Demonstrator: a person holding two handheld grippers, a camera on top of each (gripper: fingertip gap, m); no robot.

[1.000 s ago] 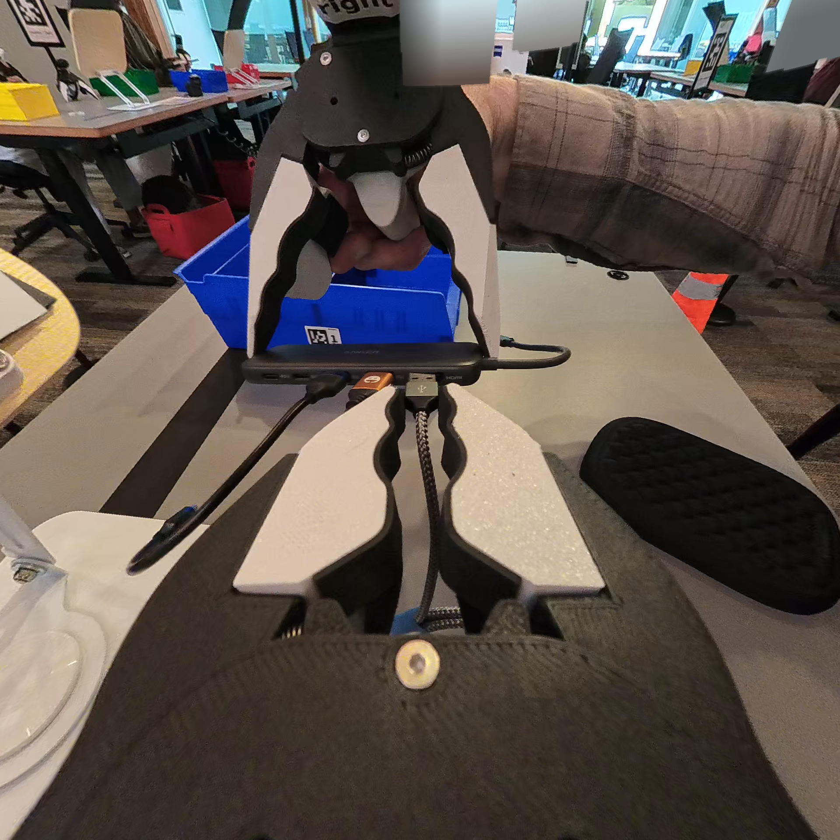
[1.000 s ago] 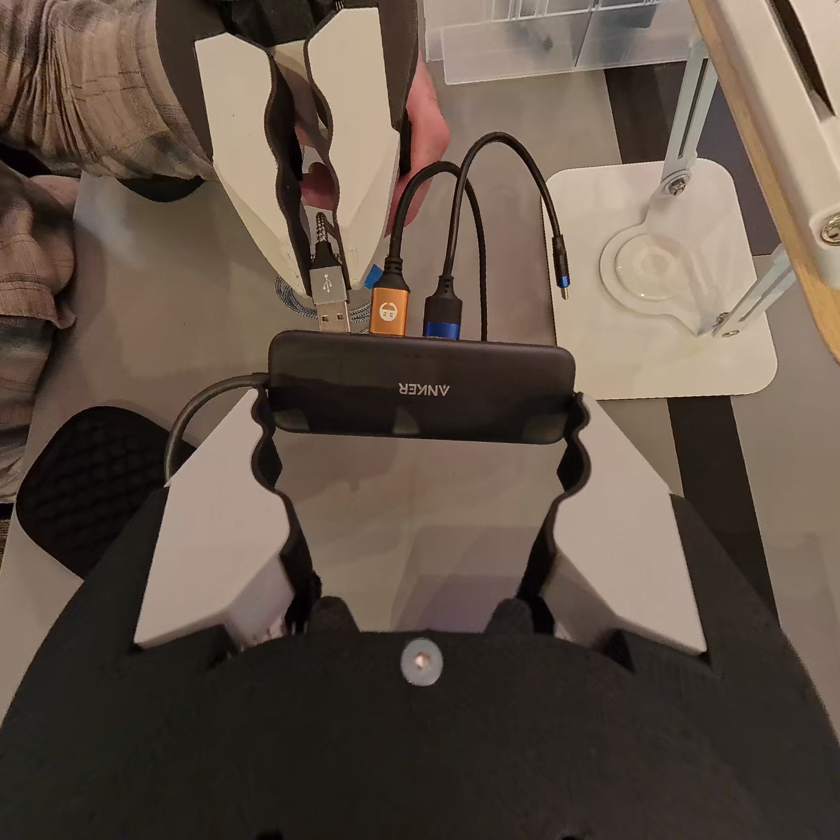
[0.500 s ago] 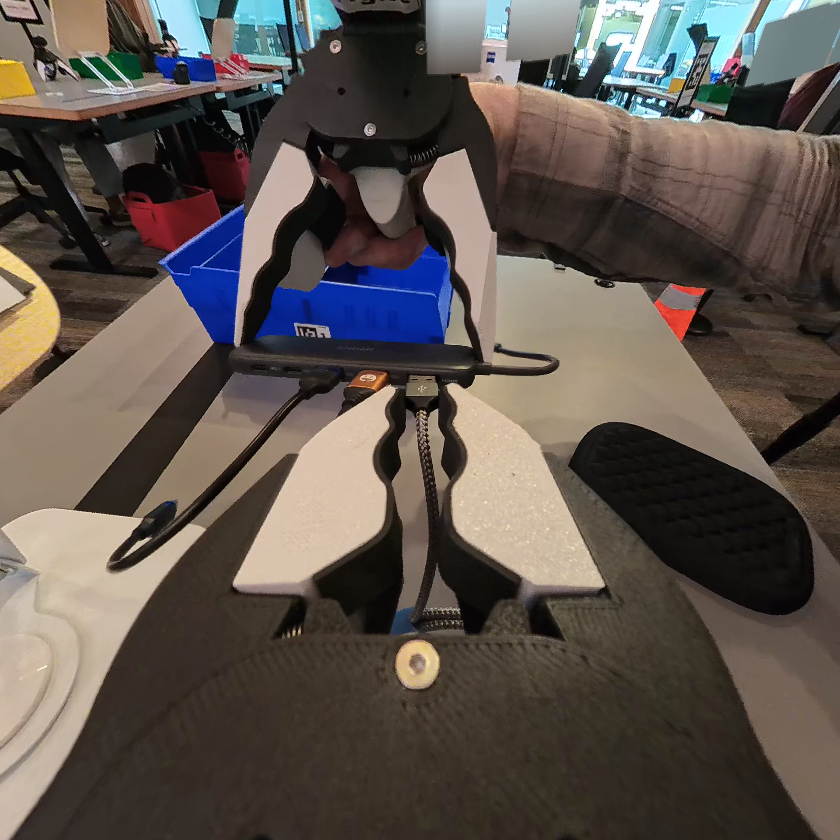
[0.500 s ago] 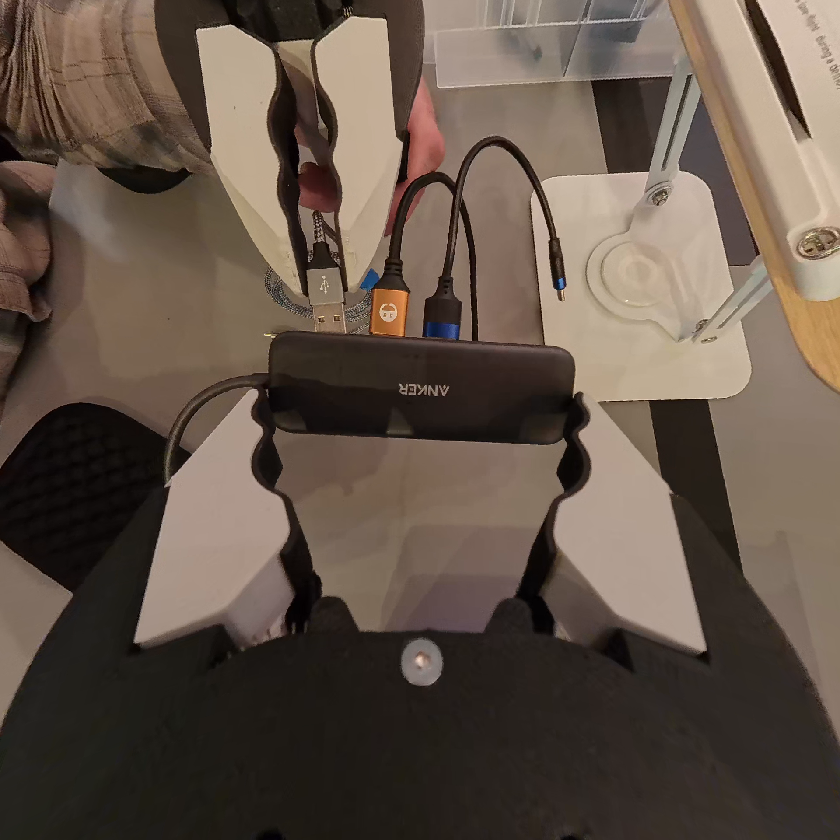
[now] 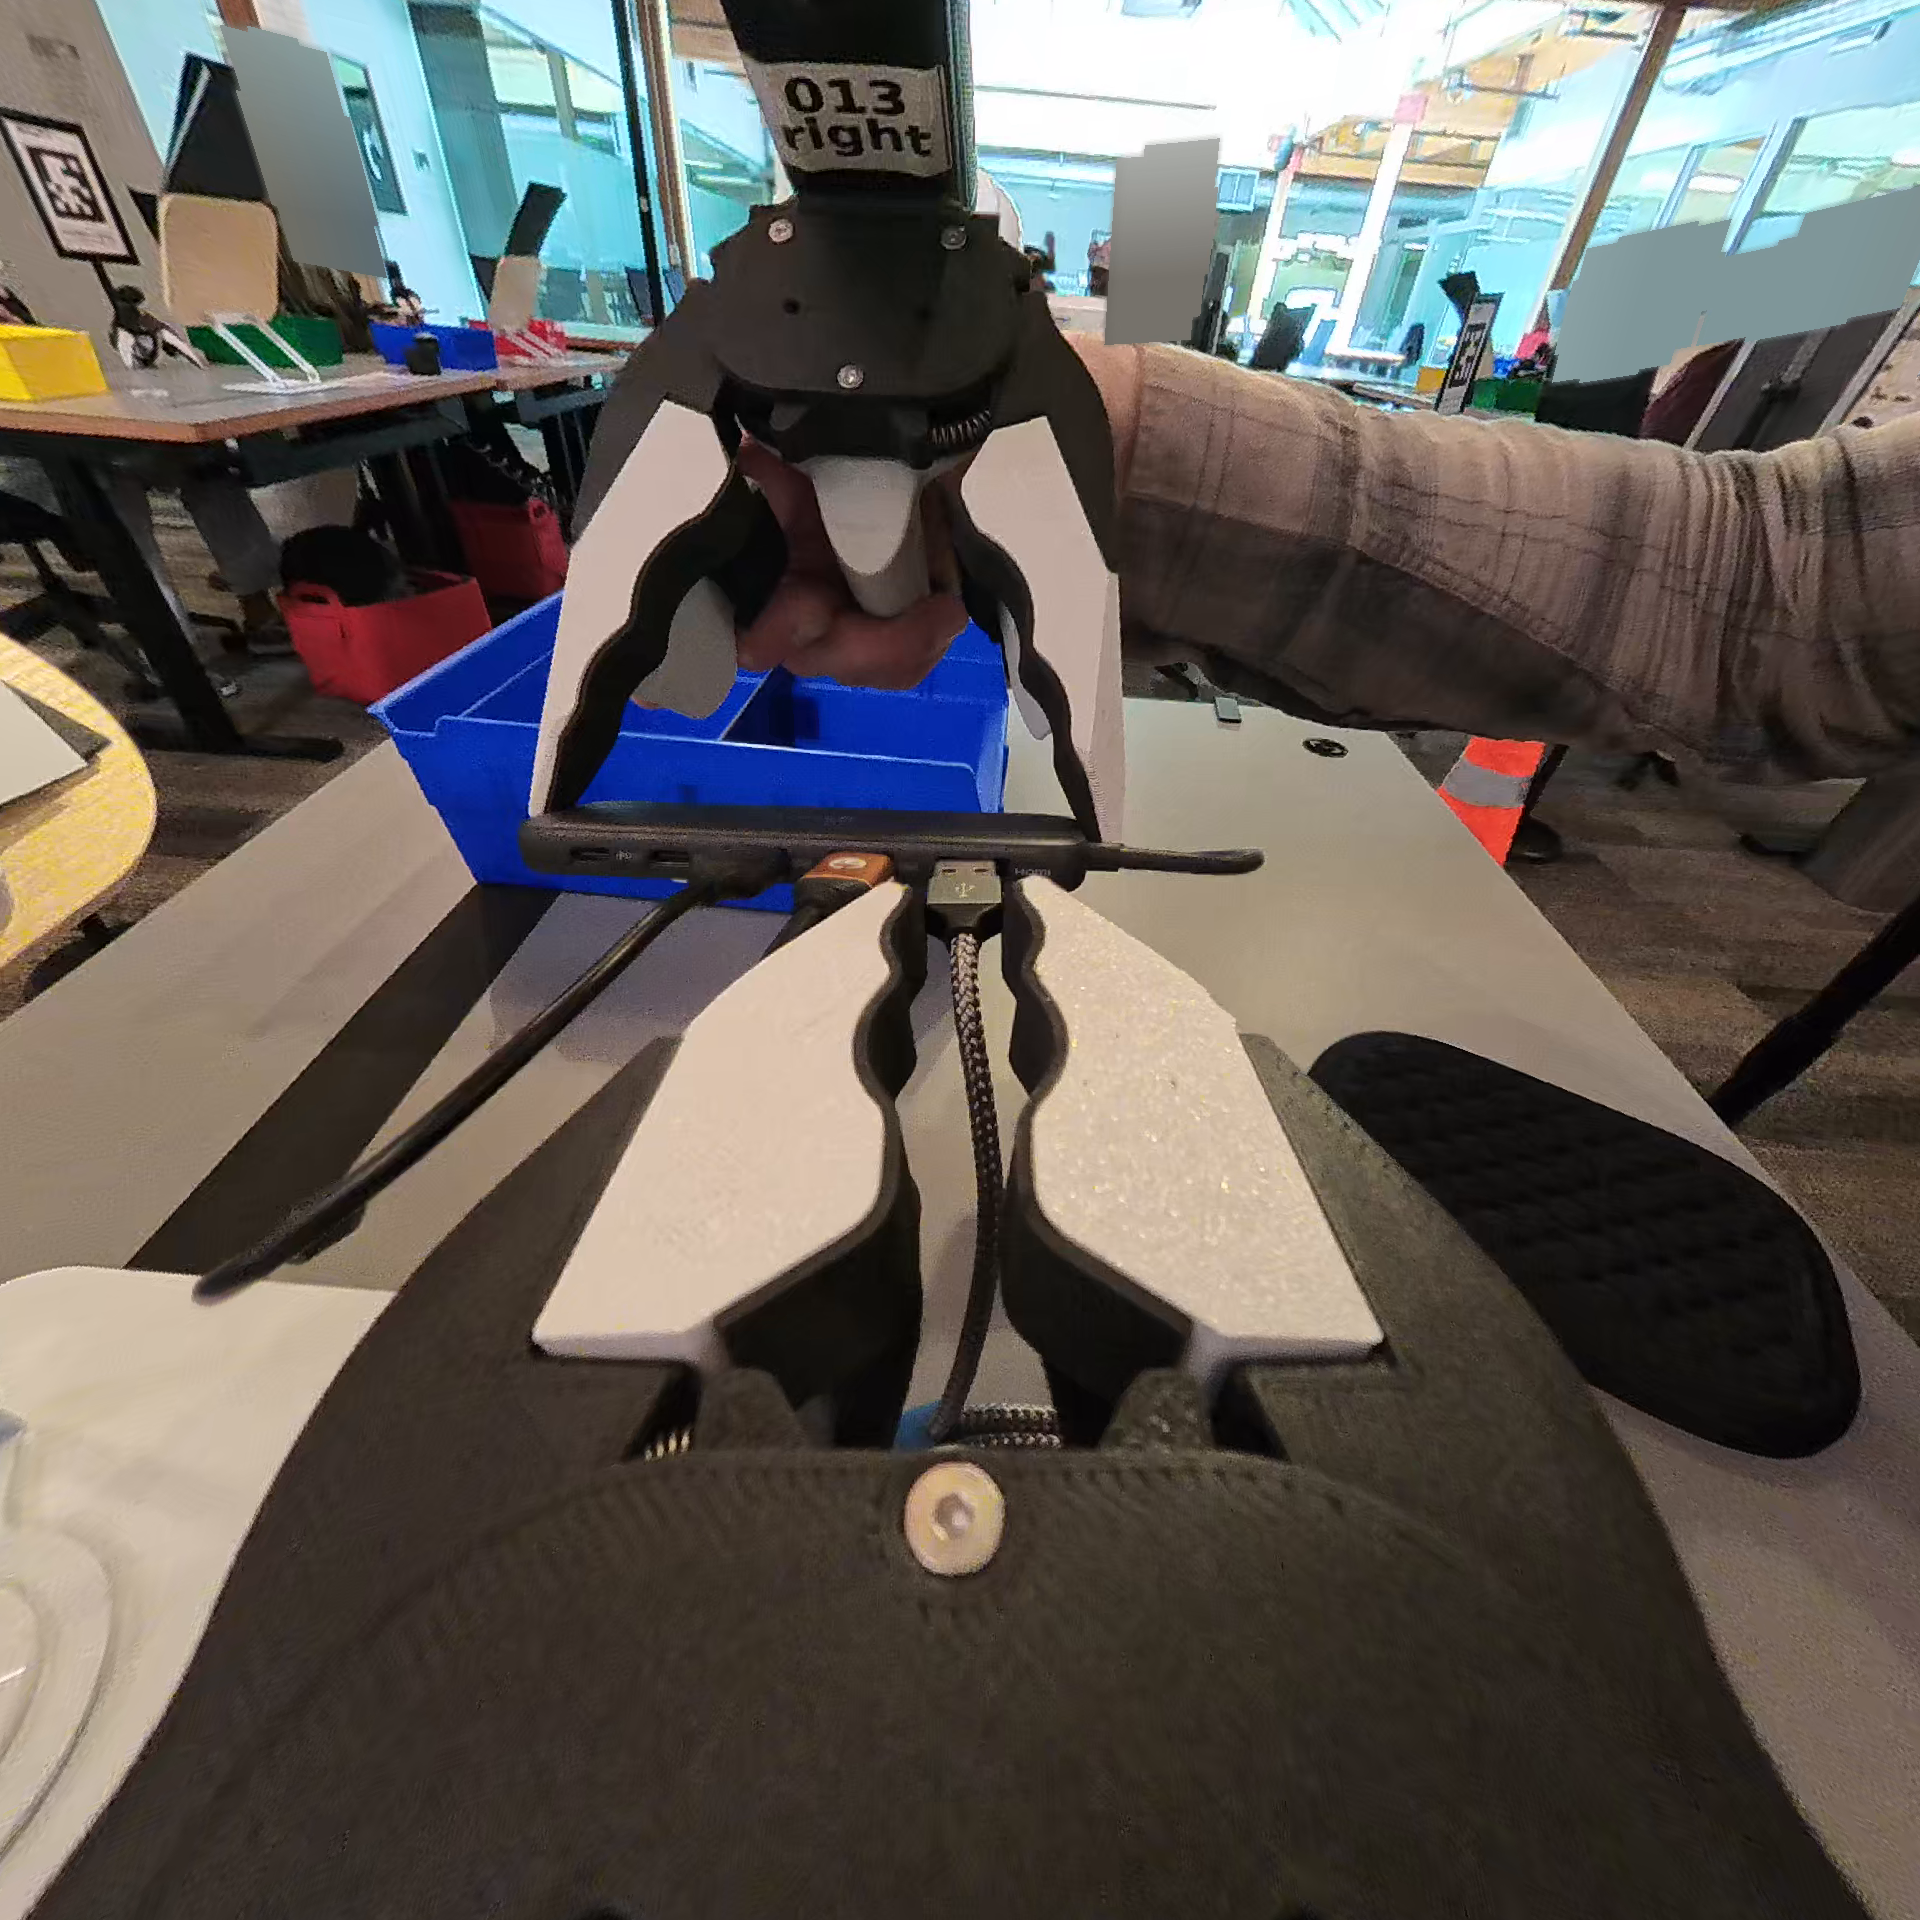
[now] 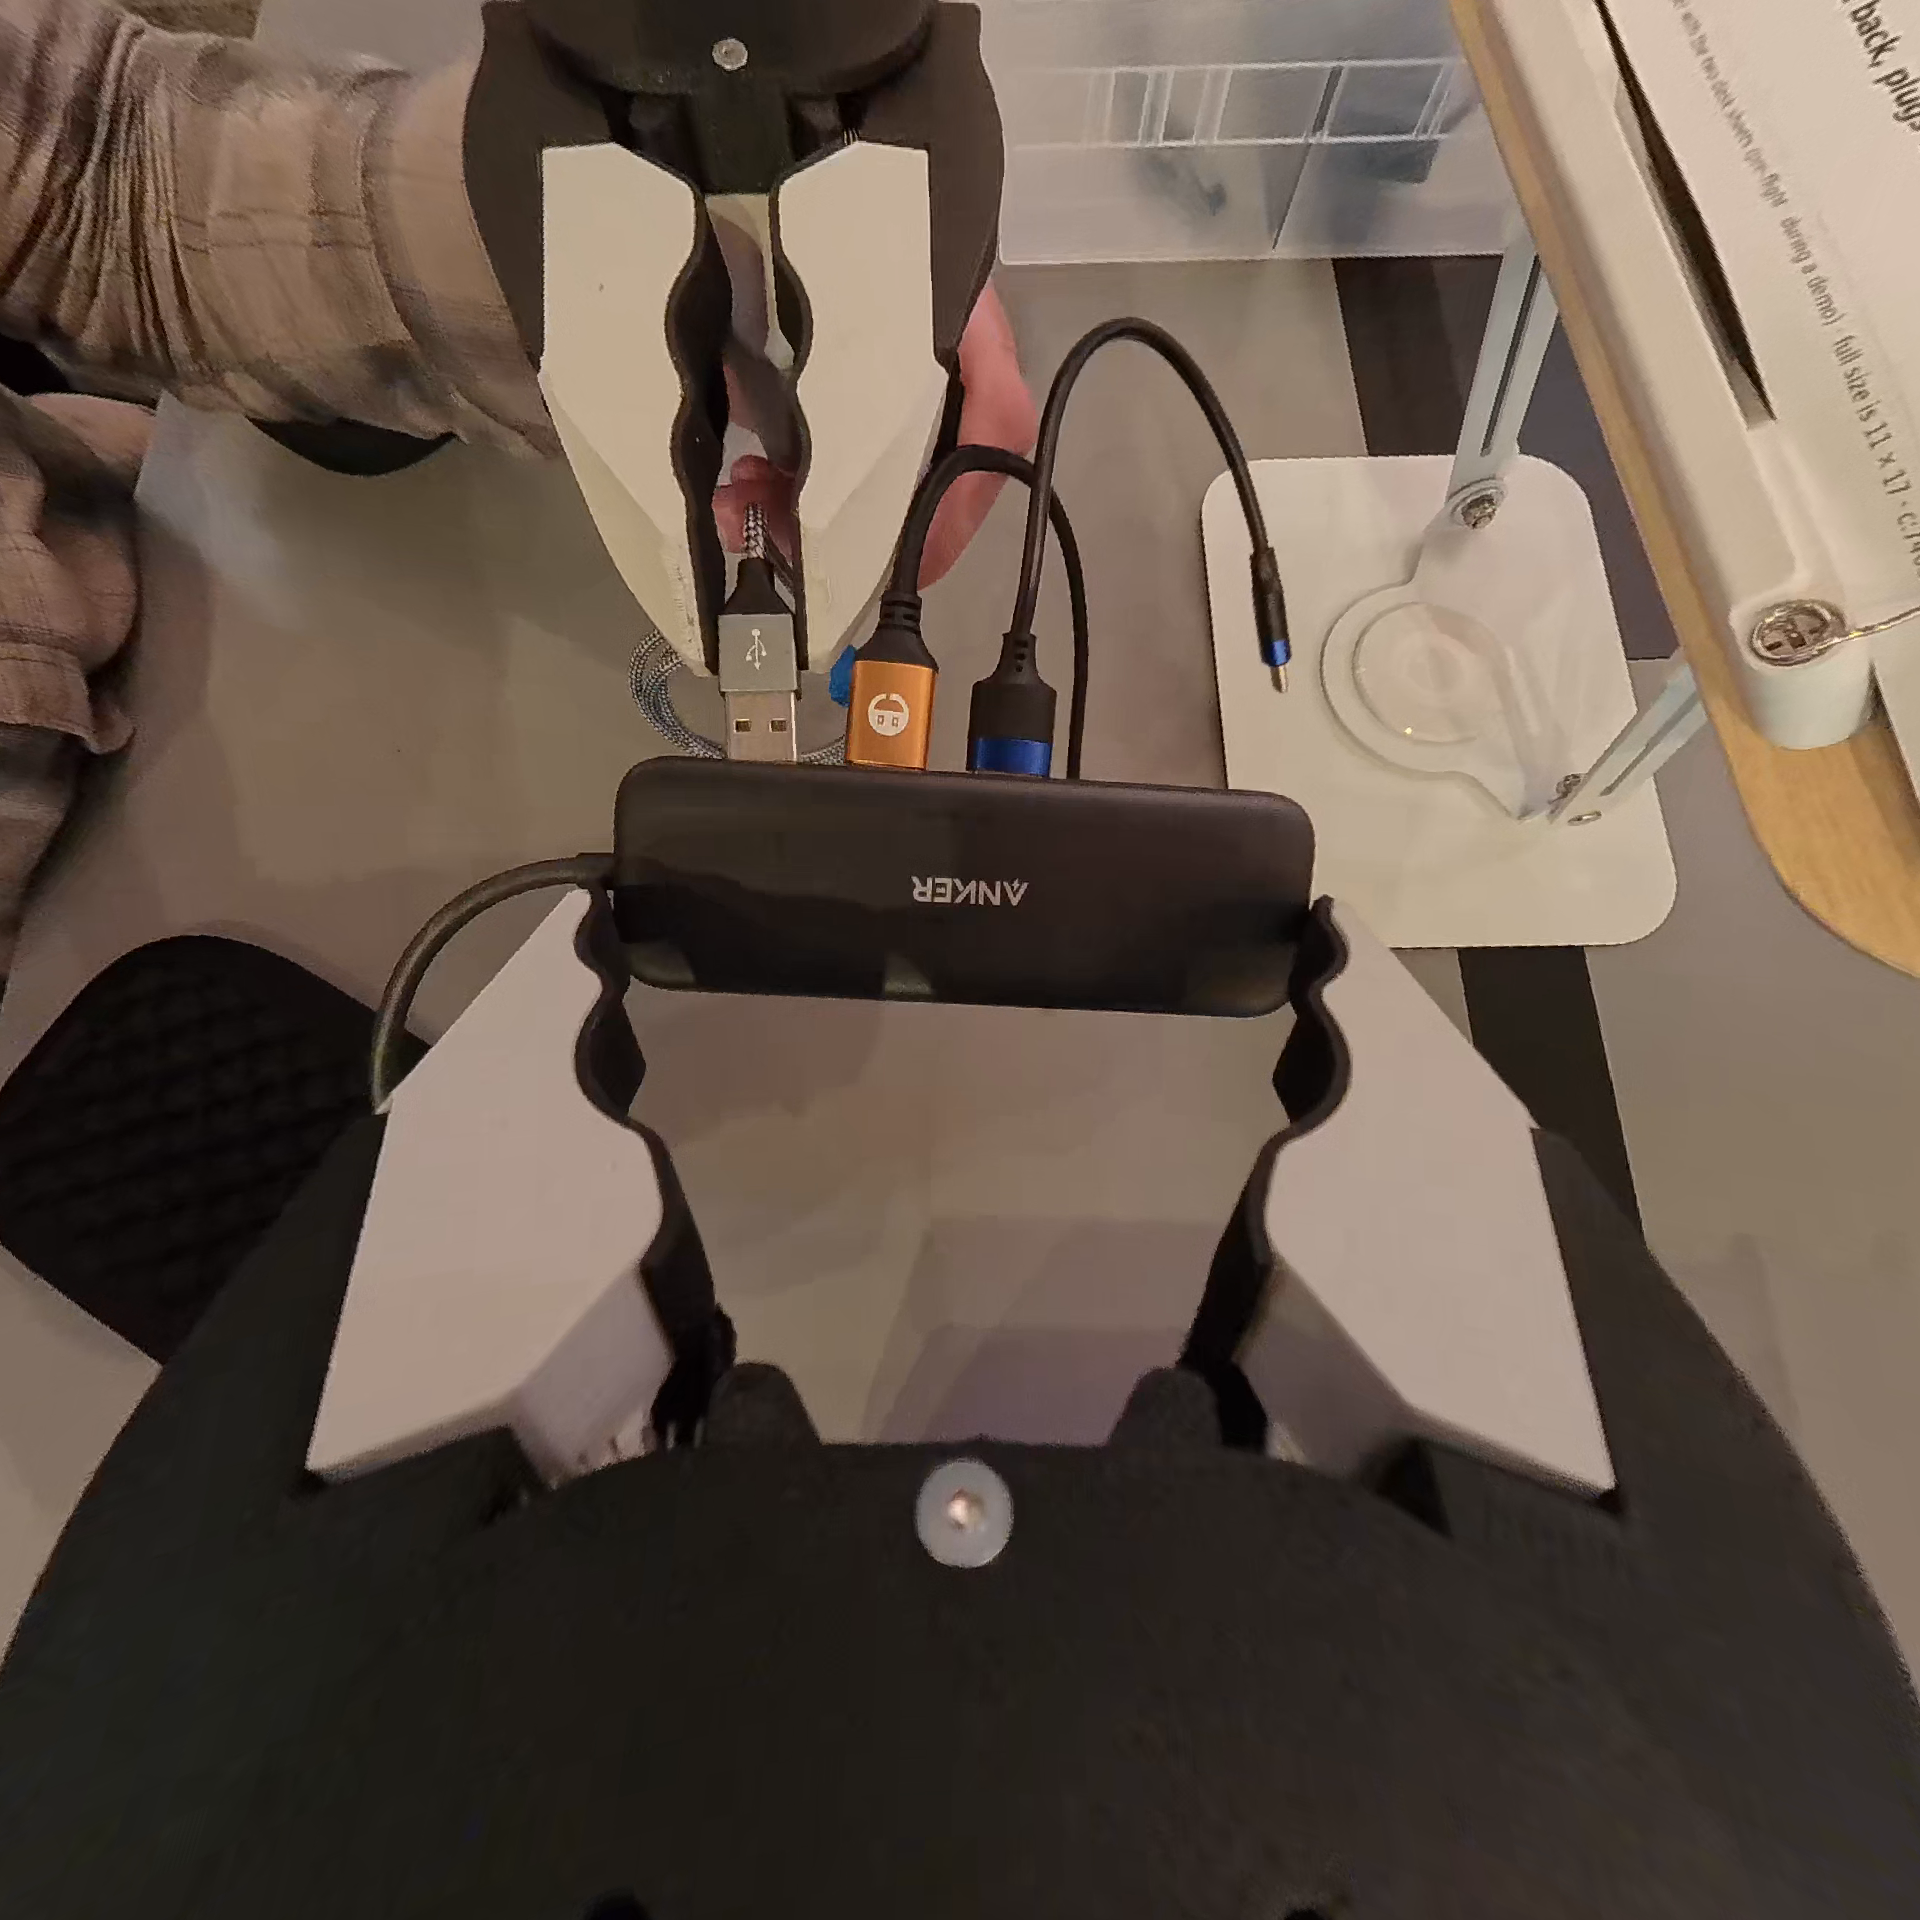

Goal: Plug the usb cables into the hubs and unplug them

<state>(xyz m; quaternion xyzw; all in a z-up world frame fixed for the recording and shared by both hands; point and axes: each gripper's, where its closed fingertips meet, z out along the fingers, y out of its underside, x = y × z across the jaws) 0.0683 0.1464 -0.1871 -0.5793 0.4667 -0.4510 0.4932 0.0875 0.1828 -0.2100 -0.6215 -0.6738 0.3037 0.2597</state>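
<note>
The hub (image 6: pixel 961 883) is a flat black bar with round corners. It lies level and sideways above the grey table, held at its two short ends. A thin black cord (image 6: pixel 457 935) comes out of its left end and curls toward the near side. Three plugs sit in a row on its far edge. The left one is a silver plug (image 6: pixel 762 681) on a braided grey cable (image 5: pixel 977 1091); its metal tip still shows, so it is only partly in the hub. Just right of it is an orange plug (image 6: pixel 890 707). Next to that is a black plug with a blue ring (image 6: pixel 1013 722). Their short black cables loop up and away, and one loose end (image 6: pixel 1273 634) hangs over to the right.
</note>
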